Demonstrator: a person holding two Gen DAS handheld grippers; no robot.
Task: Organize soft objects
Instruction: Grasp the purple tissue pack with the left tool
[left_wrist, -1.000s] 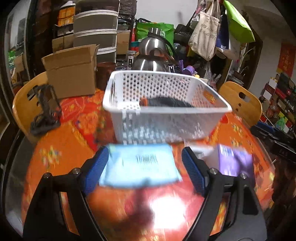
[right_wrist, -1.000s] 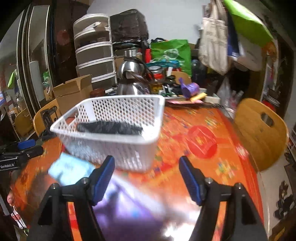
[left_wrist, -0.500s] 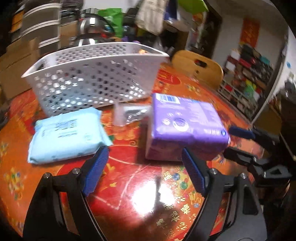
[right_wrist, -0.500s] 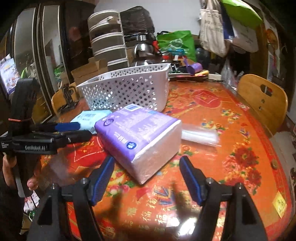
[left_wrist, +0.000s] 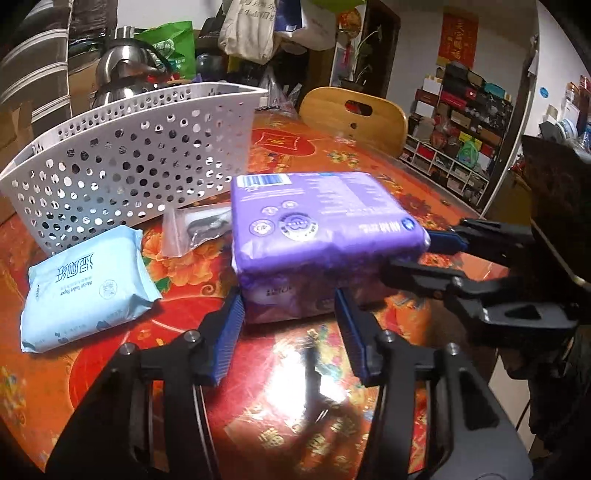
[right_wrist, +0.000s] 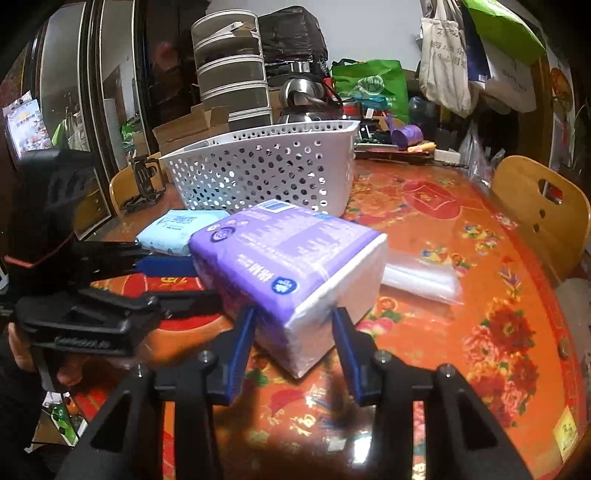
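Observation:
A purple tissue pack (left_wrist: 317, 229) lies on the red patterned table (left_wrist: 288, 398), also in the right wrist view (right_wrist: 288, 254). My left gripper (left_wrist: 290, 325) is open, its fingers at the pack's near edge on either side. My right gripper (right_wrist: 293, 332) is open around the pack's white corner; it also shows in the left wrist view (left_wrist: 436, 258), and the left gripper shows in the right wrist view (right_wrist: 177, 280). A light blue wipes pack (left_wrist: 85, 284) lies to the left (right_wrist: 184, 230). A white perforated basket (left_wrist: 136, 158) stands behind (right_wrist: 266, 170).
A clear plastic bag (left_wrist: 192, 229) lies between the basket and the tissue pack (right_wrist: 417, 277). Wooden chairs (left_wrist: 354, 114) (right_wrist: 543, 206) stand at the table's far side. A kettle (right_wrist: 306, 99), boxes and bags crowd the back of the table.
Both grippers have moved in on the purple tissue pack and their jaws have narrowed around its edges. The pack sits in the same place on the table.

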